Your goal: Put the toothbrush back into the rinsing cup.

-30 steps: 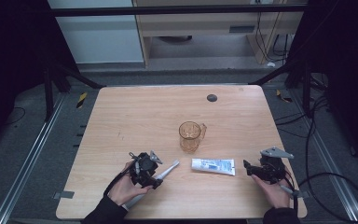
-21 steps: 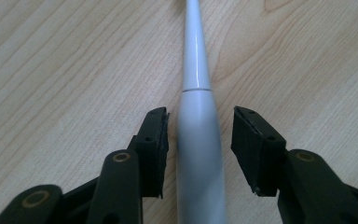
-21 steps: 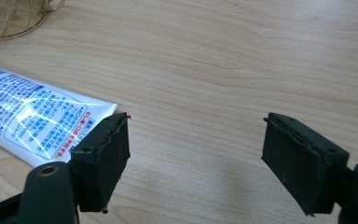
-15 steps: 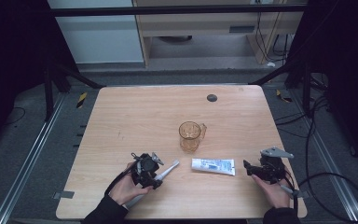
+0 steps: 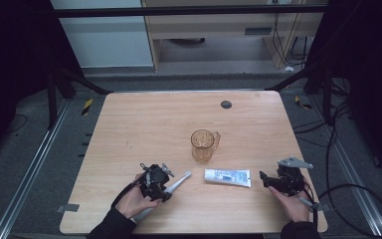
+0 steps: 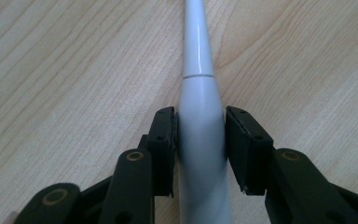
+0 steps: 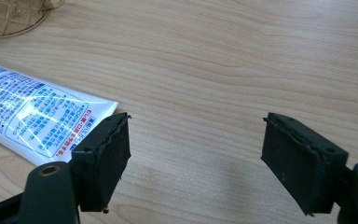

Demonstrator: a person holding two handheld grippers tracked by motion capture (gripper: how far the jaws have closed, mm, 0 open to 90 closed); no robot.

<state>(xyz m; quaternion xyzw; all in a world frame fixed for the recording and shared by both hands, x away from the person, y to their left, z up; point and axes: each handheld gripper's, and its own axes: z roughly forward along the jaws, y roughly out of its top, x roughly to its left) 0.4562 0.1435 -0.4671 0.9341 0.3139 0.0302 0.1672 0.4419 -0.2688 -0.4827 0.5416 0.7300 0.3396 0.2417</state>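
A white electric toothbrush (image 5: 178, 181) lies on the wooden table (image 5: 144, 124), head pointing toward the cup. My left gripper (image 5: 165, 187) is over its handle; its jaws have just been closing. In the left gripper view both pads touch the thick white toothbrush (image 6: 199, 88) handle, with my left gripper (image 6: 200, 140) shut on it. A white and blue toothpaste tube (image 5: 227, 177) lies to the right. My right gripper (image 5: 263, 180) stands open just right of the toothpaste tube (image 7: 32, 121), with bare wood between the jaws of the right gripper (image 7: 196, 140).
An amber glass cup (image 5: 202, 144) with a handle stands upright behind the toothbrush and tube, its base showing as the cup (image 7: 9, 18) in the right gripper view. A small black disc (image 5: 226, 104) sits near the far edge. Cables trail off the table's right side.
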